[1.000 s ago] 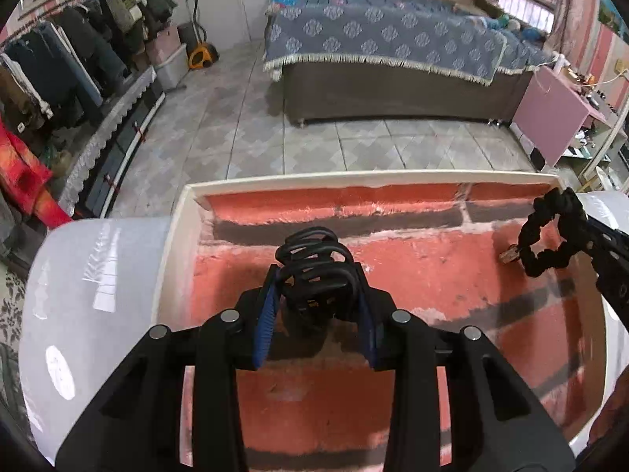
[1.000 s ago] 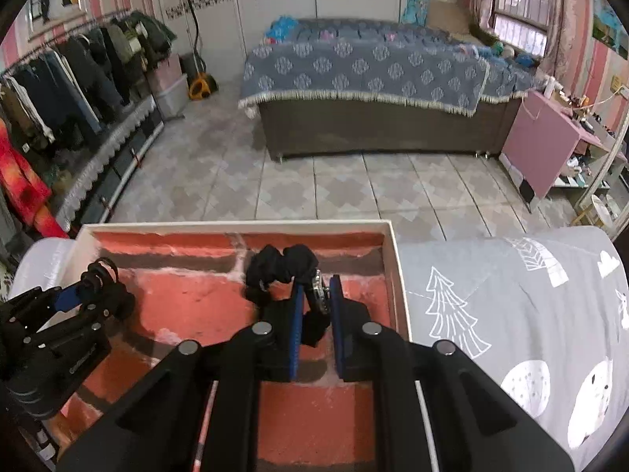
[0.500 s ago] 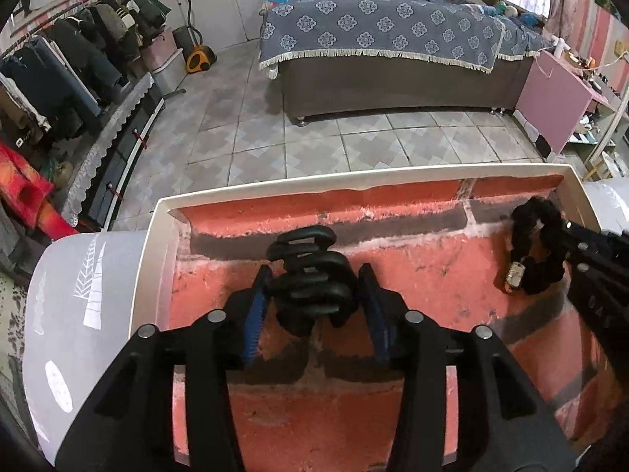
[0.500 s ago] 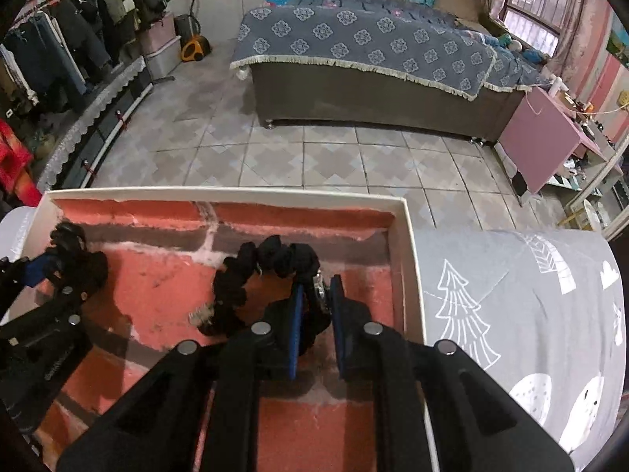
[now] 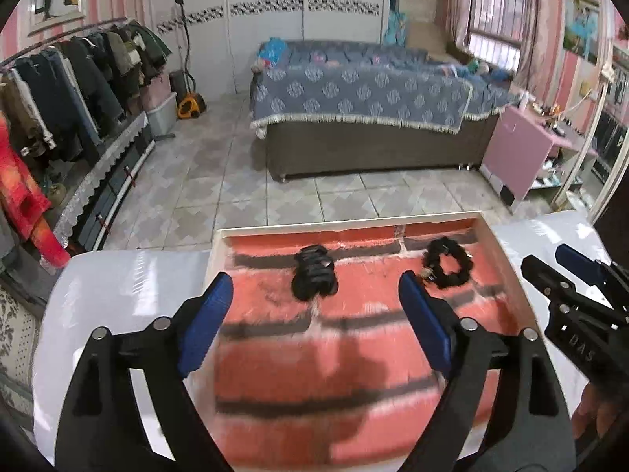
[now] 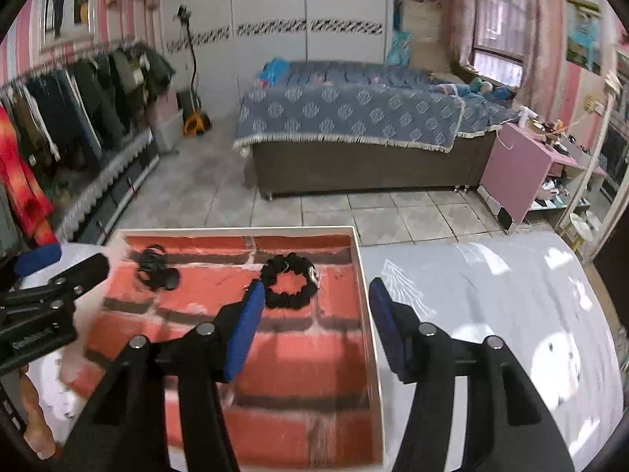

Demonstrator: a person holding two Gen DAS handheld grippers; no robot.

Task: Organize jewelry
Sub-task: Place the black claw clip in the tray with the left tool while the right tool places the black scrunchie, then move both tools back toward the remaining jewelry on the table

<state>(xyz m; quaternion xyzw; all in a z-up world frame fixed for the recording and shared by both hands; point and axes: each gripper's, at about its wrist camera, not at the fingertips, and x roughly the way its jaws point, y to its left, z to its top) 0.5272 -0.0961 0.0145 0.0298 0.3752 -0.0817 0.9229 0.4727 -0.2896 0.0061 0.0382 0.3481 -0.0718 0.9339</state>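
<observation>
Brick-patterned tray (image 5: 507,275) holds black bracelet (image 6: 290,280) just beyond right hand-held gripper (image 6: 314,306).

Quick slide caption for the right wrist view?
Open right claw above tray; black beaded bracelet and coiled hair ties lie inside.

Black coil bracelet (image 5: 314,278) and beaded bracelet (image 5: 448,268) lie in tray (image 5: 346,227)

Left tongs (image 5: 314,299) spread wide, empty — above a white-rimmed tray (image 5: 507,267) with brick-print lining. Coiled black bracelets (image 5: 313,278) lie just ahead, between the tips. Black beaded bracelet (image 5: 448,268) ahead-right. Right tongs (image 5: 550,267) at right edge — parted.
</observation>
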